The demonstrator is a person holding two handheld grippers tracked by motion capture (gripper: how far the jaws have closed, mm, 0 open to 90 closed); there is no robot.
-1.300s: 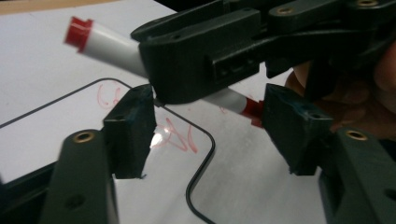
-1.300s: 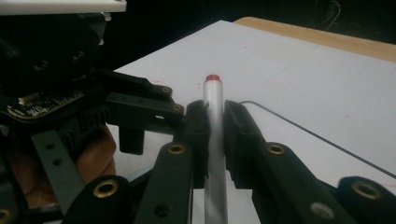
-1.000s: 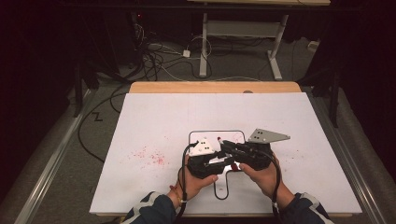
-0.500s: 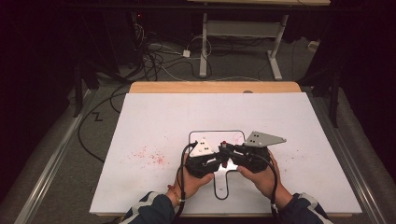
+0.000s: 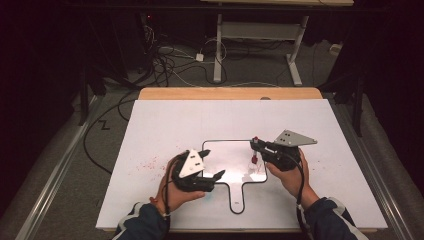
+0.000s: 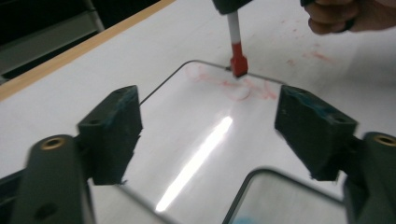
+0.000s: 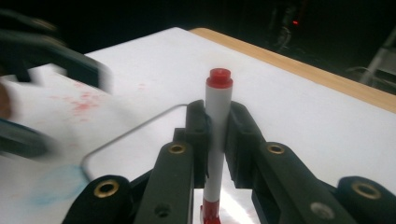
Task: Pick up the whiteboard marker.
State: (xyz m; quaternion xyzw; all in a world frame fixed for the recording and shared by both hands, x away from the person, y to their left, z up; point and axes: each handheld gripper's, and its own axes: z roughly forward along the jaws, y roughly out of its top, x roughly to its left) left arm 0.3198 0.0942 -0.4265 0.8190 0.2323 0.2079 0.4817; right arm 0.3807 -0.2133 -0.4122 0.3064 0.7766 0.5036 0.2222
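The marker (image 6: 236,44) top is cut off by the left gripper view's edge; the left gripper (image 7: 42,88) is a blur in the right gripper view.

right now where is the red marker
In the high view the red marker stands upright in the right gripper, right of centre, tip on the whiteboard's right edge.

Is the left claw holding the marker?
No, the left claw stands open with nothing between its pads; the marker is clamped in the right claw.

Red smudges (image 5: 150,163) stain the white table (image 5: 165,120); cables (image 5: 165,60) cross the floor.
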